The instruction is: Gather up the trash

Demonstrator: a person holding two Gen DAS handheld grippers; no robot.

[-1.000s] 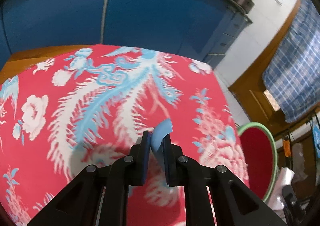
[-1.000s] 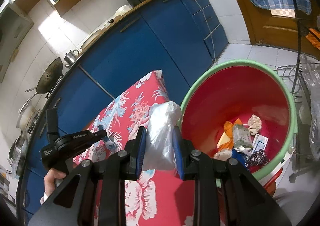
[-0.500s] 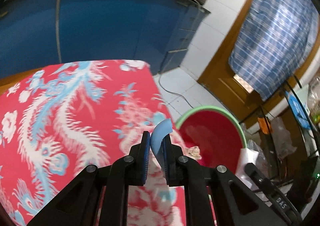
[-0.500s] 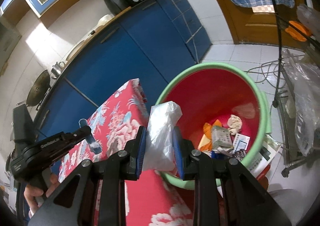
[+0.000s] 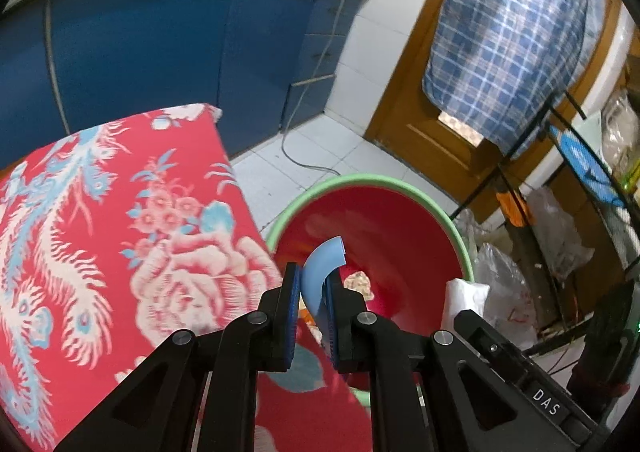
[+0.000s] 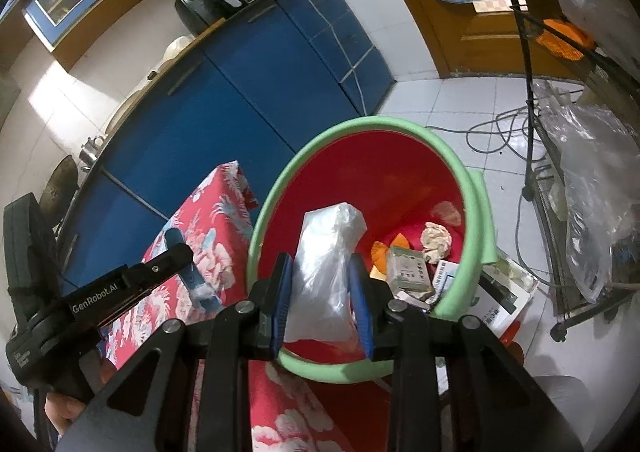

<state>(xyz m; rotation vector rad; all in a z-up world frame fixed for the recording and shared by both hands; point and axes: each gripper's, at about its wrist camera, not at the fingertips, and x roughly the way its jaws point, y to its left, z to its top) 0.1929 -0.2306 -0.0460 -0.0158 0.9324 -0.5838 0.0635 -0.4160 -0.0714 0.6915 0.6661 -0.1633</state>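
Two grippers, each pinching one piece of trash. The left gripper (image 5: 313, 292) has its jaws pressed against a curved light-blue plastic scrap (image 5: 322, 270), which curls up and to the right past the fingertips. Just ahead of those jaws and slightly right sits one red bin (image 5: 460, 244) with a green rim; left of the jaws spreads the red floral tablecloth (image 5: 120, 232).

The right gripper (image 6: 322, 292) clamps a crumpled clear plastic bag (image 6: 326, 264) between its two blue pads (image 6: 282, 292), the bag's top sticking up beyond them. Directly past the jaws lies the bin's open mouth (image 6: 472, 204) — the bag hangs over its near rim. Inside, right of the jaws, the litter counts out as one crumpled paper ball (image 6: 436, 237), one greenish carton (image 6: 408, 268), one white printed box (image 6: 444, 276) and an orange scrap (image 6: 386, 248); other bits lie partly hidden. Left of the jaws, the left gripper (image 6: 196, 280) shows over the tablecloth (image 6: 224, 212) with its blue scrap.
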